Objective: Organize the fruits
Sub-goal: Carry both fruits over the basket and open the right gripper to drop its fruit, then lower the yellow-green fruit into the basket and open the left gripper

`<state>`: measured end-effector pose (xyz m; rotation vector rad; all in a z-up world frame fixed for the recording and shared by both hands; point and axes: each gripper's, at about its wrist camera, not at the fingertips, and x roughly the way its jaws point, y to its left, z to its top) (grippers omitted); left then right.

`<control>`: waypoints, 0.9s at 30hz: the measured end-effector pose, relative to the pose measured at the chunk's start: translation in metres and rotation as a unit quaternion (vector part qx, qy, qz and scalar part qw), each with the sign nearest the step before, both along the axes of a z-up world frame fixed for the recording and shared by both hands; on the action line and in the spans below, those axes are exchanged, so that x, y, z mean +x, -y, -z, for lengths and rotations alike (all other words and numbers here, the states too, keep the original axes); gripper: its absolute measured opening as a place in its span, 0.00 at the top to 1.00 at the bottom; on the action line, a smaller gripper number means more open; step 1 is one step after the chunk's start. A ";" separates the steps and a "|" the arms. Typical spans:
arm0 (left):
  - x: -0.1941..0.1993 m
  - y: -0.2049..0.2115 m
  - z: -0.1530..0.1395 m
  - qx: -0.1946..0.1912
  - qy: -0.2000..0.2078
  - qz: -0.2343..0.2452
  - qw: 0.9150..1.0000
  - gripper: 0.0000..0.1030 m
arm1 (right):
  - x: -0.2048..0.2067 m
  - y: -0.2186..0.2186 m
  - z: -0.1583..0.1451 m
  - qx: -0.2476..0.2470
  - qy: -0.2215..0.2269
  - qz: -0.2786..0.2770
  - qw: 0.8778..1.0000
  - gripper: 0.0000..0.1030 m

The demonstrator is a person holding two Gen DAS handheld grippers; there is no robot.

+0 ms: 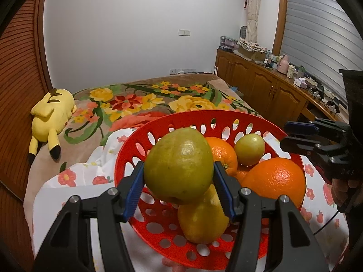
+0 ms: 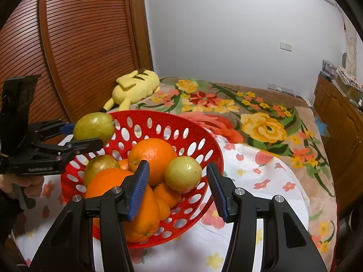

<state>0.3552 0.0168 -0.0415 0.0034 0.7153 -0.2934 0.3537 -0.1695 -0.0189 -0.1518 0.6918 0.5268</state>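
**Green-yellow fruit held above red basket**

Blue-padded left gripper (image 1: 179, 187) clamps green-yellow fruit (image 1: 179, 165) above near rim of red perforated basket (image 2: 199, 136). Right gripper (image 2: 178, 189) wide open, empty, at basket's near side. Inside basket: oranges (image 2: 152, 156), small green fruit (image 2: 183, 174). Beyond basket: yellow plush toy (image 2: 136, 88) on floral blanket (image 2: 261, 122).

The only lettering is a short line of pale raised characters on the side of the black plastic left tongs (image 2: 89, 136), seen in the right wrist view near the hand; it is too small and blurred to read. No label, brand or number shows on anything else.
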 end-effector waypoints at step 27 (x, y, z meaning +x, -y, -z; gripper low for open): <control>-0.035 0.007 -0.002 0.015 0.010 -0.017 1.000 0.38 | -0.033 0.006 -0.002 0.018 0.009 0.012 1.000 0.46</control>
